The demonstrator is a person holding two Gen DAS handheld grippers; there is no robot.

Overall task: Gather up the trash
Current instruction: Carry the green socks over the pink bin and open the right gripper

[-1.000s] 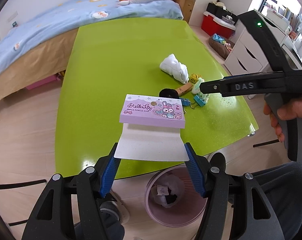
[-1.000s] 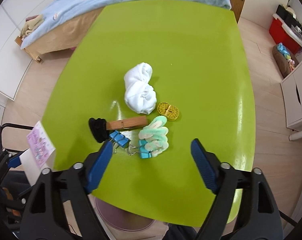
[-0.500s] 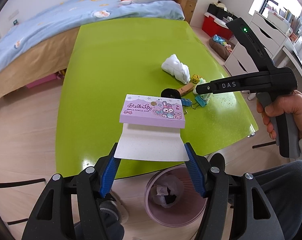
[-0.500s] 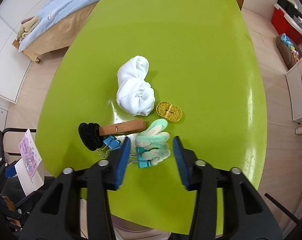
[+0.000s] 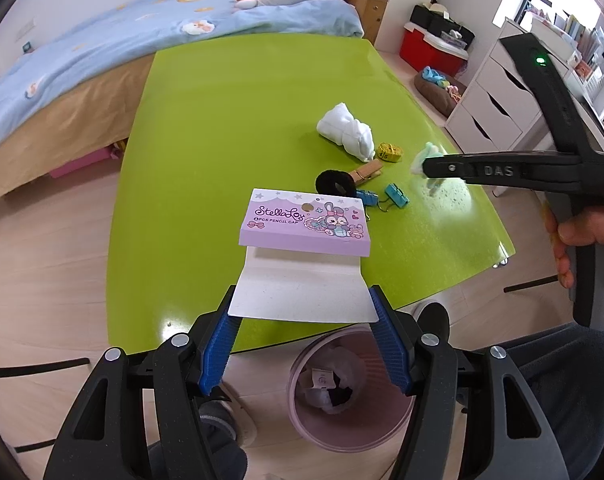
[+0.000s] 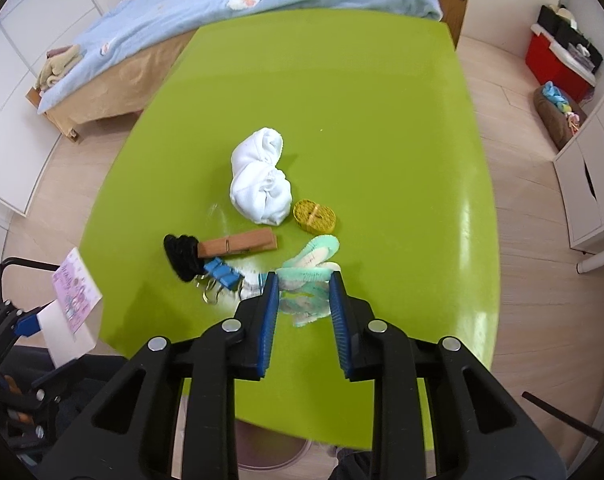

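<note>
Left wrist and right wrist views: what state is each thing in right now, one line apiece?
Left hand-held gripper: shut on the pencil cap card.
Right hand-held gripper: shut on the green foam net, lifted off the table.
Pink trash bin: open, already holding some trash.
White cloth: bunched up, lying on the table.
Wooden clothespin: closed, lying flat.

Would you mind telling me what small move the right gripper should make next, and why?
Probably carry the mint-green piece back over the table's near edge to above the pink bin. The right gripper looks shut on it, lifted off the table with its reflection below, and the bin sits on the floor just beyond that edge.
</note>
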